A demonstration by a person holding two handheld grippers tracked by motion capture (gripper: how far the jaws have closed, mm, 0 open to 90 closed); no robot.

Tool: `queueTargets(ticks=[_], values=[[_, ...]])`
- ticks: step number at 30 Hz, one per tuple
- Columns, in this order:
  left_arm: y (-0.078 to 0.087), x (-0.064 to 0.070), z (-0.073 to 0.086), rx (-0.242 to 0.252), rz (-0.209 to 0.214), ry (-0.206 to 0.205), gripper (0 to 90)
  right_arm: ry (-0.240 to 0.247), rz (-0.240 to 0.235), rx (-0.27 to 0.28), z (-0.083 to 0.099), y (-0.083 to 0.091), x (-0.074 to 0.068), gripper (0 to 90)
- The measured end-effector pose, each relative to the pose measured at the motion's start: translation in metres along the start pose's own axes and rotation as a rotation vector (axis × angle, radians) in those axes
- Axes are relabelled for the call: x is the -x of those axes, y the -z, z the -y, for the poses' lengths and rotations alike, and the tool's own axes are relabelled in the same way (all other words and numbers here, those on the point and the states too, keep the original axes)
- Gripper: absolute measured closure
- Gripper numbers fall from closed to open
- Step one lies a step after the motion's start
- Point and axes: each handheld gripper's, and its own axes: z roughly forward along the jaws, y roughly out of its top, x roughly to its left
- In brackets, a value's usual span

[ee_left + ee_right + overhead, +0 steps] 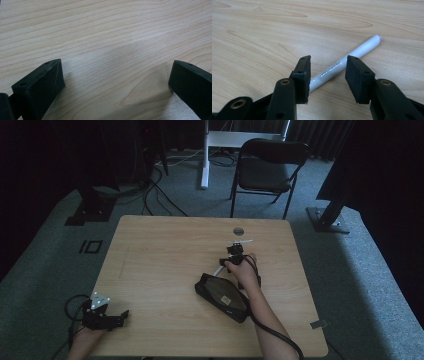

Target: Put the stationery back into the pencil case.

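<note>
The right claw [327,75] stands with its jaws apart, one on each side of a white pen [348,64], neither pad clearly touching it. The pen lies flat on the desk [262,37] and crosses the gap at a slant, its rounded end pointing up and away past the right jaw, its near end hidden behind the left jaw. Grey lettering runs along the barrel between the jaws.

In the high view the right claw [235,254] sits right of the desk's middle, toward the far edge, with the pen [219,270] showing as a pale sliver beside the hand. Just nearer the front edge lies a black pouch [222,296], its flat face up and tilted, the right forearm passing over its right end. A small round grommet [238,231] sits close to the far edge.

The left claw [116,82] is wide apart over bare wood with nothing between its jaws; in the high view it rests [107,316] near the front left corner, well away from the pen.

The likely risk is in the closing. Because the pen lies at a slant to the jaws, the pads may meet it at a corner and not flat, so the round barrel could roll or swivel out. A grip so low on the desk may also scrape the pads on the wood, and a grasp off the pen's middle could let it droop once lifted.
</note>
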Motion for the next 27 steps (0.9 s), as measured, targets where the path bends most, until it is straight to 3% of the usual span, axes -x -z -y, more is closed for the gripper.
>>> queueTargets(ticks=[5, 12, 21, 27], values=[[0.0, 0.0, 0.0, 0.0, 0.0, 0.0, 0.1, -0.011, 0.025, -0.013, -0.001, -0.006, 0.0, 53.7], [0.0, 0.0, 0.0, 0.0, 0.0, 0.0, 0.1, -0.029, 0.024, -0.031, 0.001, -0.013, 0.001, 54.1], [0.0, 0.0, 0.0, 0.0, 0.0, 0.0, 0.1, -0.013, 0.038, -0.042, 0.004, -0.017, -0.001, 56.9], [0.0, 0.0, 0.0, 0.0, 0.0, 0.0, 0.1, 0.036, 0.054, -0.053, 0.006, -0.017, -0.001, 60.8]])
